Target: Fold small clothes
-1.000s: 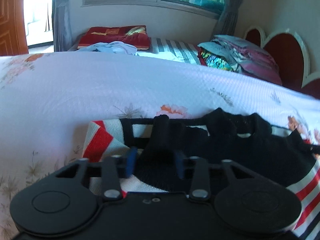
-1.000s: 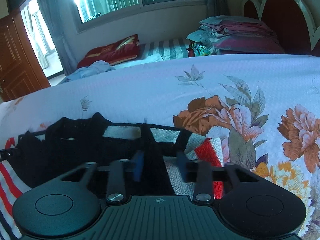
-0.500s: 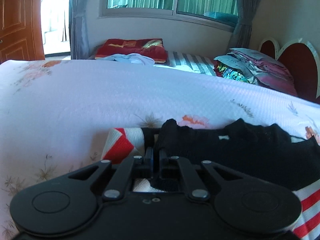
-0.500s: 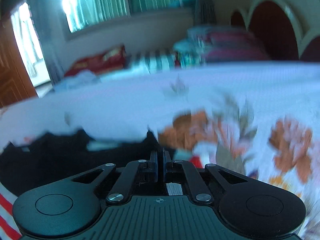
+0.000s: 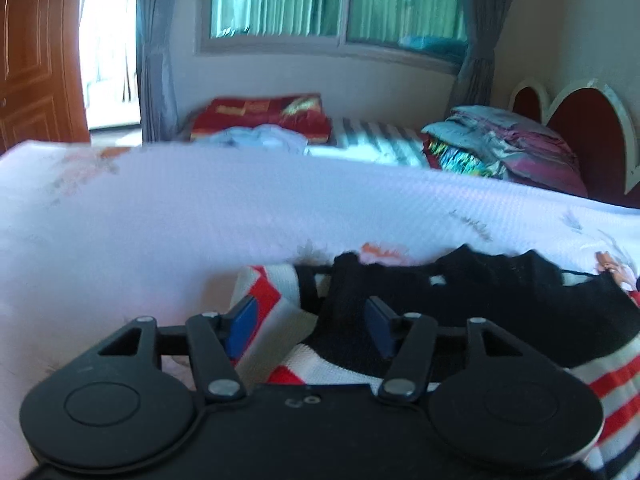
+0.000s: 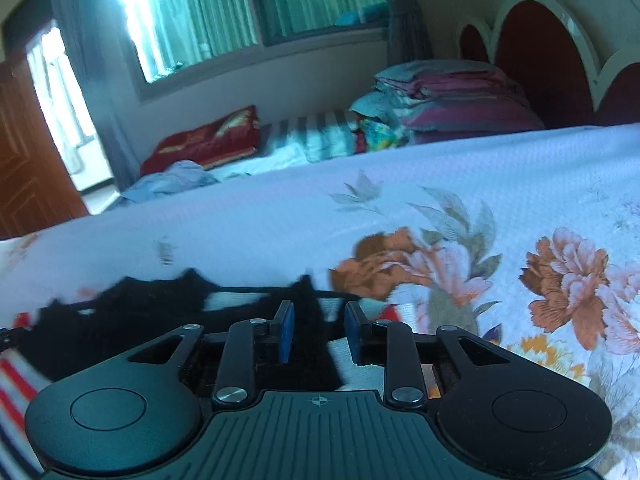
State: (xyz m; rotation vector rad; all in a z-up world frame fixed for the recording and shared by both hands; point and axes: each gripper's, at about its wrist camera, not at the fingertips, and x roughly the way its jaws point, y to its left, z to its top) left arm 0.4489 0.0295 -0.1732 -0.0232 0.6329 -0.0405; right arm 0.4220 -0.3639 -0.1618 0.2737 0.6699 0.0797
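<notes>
Sweater [image 5: 460, 312] lies part-hidden behind the left gripper [image 5: 312, 322] and right gripper [image 6: 318, 330], both just parted, empty.

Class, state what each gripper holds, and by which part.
Nothing is held. The left gripper and right gripper have just been opening; both stand open over the black, red-and-white striped knitted garment.

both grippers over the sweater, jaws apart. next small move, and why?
Probably back both off and re-aim for the next fold: left gripper and right gripper have just been opening, pads clear of the striped sweater, which lies on the bedspread.
</notes>
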